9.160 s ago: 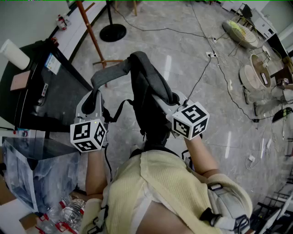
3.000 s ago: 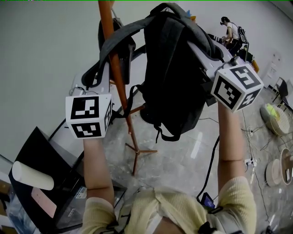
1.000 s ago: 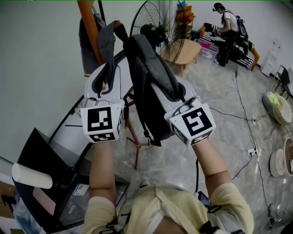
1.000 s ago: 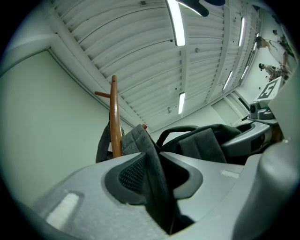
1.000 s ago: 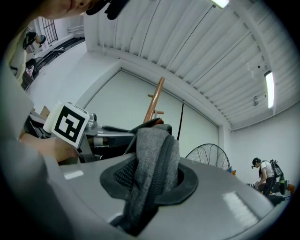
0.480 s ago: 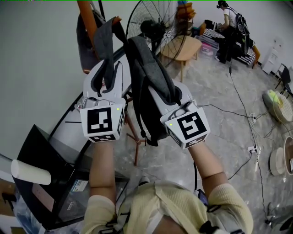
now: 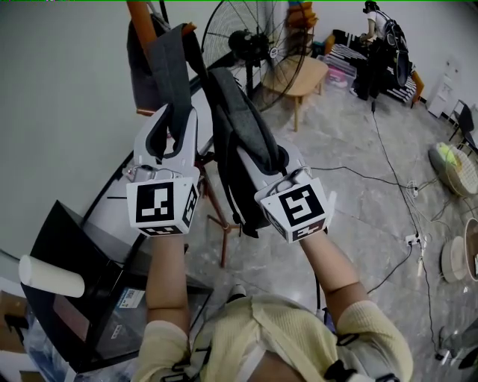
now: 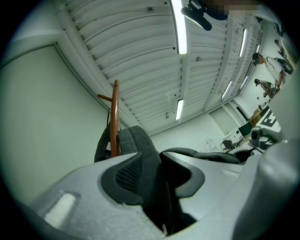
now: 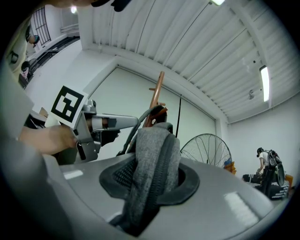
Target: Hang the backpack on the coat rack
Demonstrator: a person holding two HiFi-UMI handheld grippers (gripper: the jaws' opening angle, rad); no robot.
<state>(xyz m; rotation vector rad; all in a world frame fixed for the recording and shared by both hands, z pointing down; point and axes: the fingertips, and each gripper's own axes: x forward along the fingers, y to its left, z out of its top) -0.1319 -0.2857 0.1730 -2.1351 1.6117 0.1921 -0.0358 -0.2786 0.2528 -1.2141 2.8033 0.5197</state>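
Observation:
The dark grey backpack (image 7: pixel 228 134) hangs in front of me beside the orange coat rack (image 7: pixel 142 16). One shoulder strap (image 7: pixel 172 67) runs up to a peg of the rack. My left gripper (image 7: pixel 174 123) stands open round that strap (image 8: pixel 140 145); the strap lies against one pad with a gap to the other. The rack's pole (image 8: pixel 114 117) rises just behind it. My right gripper (image 7: pixel 265 153) is shut on a folded, zippered edge of the backpack (image 9: pixel 154 154), and its jaws are opening. In the right gripper view the left gripper (image 9: pixel 133 122) shows next to the rack (image 9: pixel 157 93).
Another dark bag (image 7: pixel 138 56) hangs on the rack's far side. A standing fan (image 7: pixel 254 45) and a small wooden table (image 7: pixel 302 74) stand behind. A black case (image 7: pixel 75 291) with a white roll (image 7: pixel 48 276) lies at lower left. Cables cross the floor; a person (image 7: pixel 381 37) is far back.
Both grippers have sunk a little with the backpack. The left jaws have spread apart round the strap, which now stays up by the peg.

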